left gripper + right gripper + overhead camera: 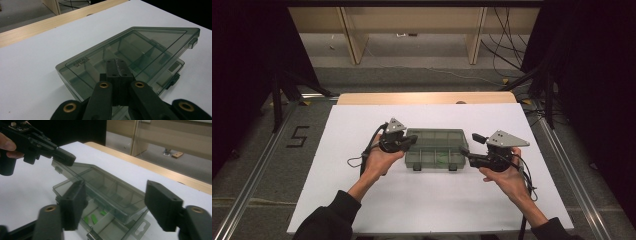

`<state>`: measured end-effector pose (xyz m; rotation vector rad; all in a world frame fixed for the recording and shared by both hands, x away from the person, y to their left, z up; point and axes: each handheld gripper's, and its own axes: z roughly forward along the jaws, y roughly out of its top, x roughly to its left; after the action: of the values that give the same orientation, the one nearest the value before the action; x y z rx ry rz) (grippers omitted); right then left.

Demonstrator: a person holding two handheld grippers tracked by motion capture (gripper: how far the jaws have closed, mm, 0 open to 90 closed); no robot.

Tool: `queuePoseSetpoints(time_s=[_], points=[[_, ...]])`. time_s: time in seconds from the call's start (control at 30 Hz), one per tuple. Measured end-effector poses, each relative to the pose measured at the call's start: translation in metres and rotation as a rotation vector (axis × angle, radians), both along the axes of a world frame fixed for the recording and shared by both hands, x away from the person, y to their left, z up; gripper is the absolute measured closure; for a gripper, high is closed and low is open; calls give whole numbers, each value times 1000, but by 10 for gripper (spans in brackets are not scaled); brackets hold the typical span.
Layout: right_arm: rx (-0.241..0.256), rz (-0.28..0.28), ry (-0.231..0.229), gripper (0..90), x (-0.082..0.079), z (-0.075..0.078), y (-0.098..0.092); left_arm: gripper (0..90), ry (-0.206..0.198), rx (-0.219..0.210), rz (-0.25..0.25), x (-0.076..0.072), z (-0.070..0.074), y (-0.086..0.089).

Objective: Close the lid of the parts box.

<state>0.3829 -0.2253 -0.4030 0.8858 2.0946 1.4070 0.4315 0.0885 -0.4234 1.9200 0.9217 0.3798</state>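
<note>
With the left gripper (117, 67) clamped on the raised lid (130, 52) of the compartment box (435, 148) at mid-table, the right gripper (117, 205), jaws apart, should be closed on the base so that it is steadied.

One smoky compartment box (435, 148), two grippers, left (411, 141), right (463, 151), a few green pieces (94, 217) inside

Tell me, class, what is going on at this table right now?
A person holds a gripper in each hand at a white table. The left gripper, jaws closed, pinches the lid of a smoky plastic compartment box and lifts it partly open. The right gripper, jaws apart, waits at the box's other end.
</note>
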Motion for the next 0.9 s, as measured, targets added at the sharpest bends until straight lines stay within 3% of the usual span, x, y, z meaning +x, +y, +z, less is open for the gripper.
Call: queuePoseSetpoints(time_s=[0.07, 0.27, 0.47, 0.5, 0.63, 0.9], points=[[5, 1, -2, 421, 1, -1, 2, 899, -2, 17, -12, -1, -1, 1], [-17, 9, -3, 611, 5, -4, 7, 899, 7, 3, -6, -4, -7, 0], [-91, 34, 22, 779, 10, -15, 9, 899, 13, 5, -13, -10, -10, 3], [-93, 35, 31, 799, 10, -17, 9, 899, 16, 22, -26, -11, -10, 4], [-119, 42, 54, 819, 13, -24, 8, 899, 5, 7, -16, -16, -12, 8], [-163, 55, 72, 837, 13, -31, 9, 899, 24, 31, -29, -21, -18, 14]])
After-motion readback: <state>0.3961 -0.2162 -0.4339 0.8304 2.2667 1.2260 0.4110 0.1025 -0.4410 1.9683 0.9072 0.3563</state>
